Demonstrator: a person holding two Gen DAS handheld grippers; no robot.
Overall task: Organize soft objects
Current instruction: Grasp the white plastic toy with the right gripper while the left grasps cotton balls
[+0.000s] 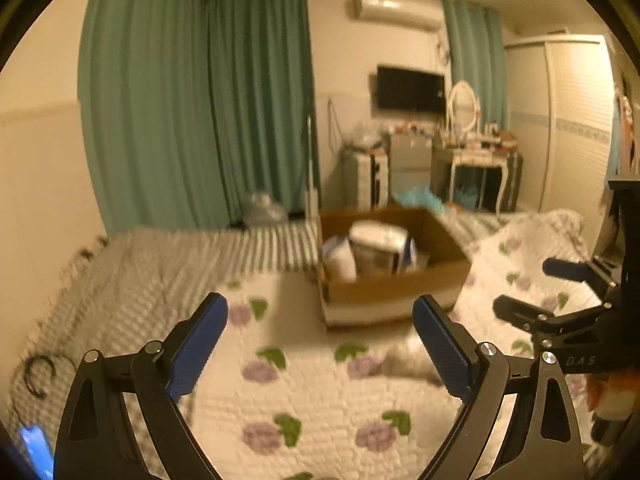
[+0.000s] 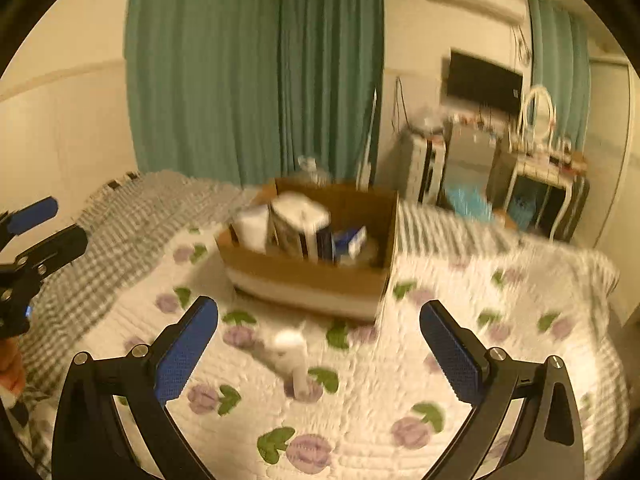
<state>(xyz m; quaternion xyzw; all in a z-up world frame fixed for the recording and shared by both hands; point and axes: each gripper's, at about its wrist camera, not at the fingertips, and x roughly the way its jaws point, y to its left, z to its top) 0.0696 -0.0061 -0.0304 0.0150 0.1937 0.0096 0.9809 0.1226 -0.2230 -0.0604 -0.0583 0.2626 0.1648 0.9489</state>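
Note:
A brown cardboard box [image 1: 400,288] stands on the bed and holds white soft packs [image 1: 378,246]; it also shows in the right wrist view [image 2: 304,276]. A small white soft object [image 2: 290,354] lies on the floral quilt [image 2: 360,392] in front of the box, blurred; in the left wrist view it is a pale blur [image 1: 408,358] beside my right finger. My left gripper [image 1: 320,320] is open and empty above the quilt. My right gripper [image 2: 318,326] is open and empty, above the white object. The right gripper also shows in the left wrist view [image 1: 532,284].
A grey checked blanket [image 1: 132,280] covers the bed's left part. Green curtains [image 1: 192,100] hang behind. A dressing table [image 1: 476,160], a cabinet and a wall TV [image 1: 410,88] stand beyond the bed. A wardrobe [image 1: 572,120] is at the right.

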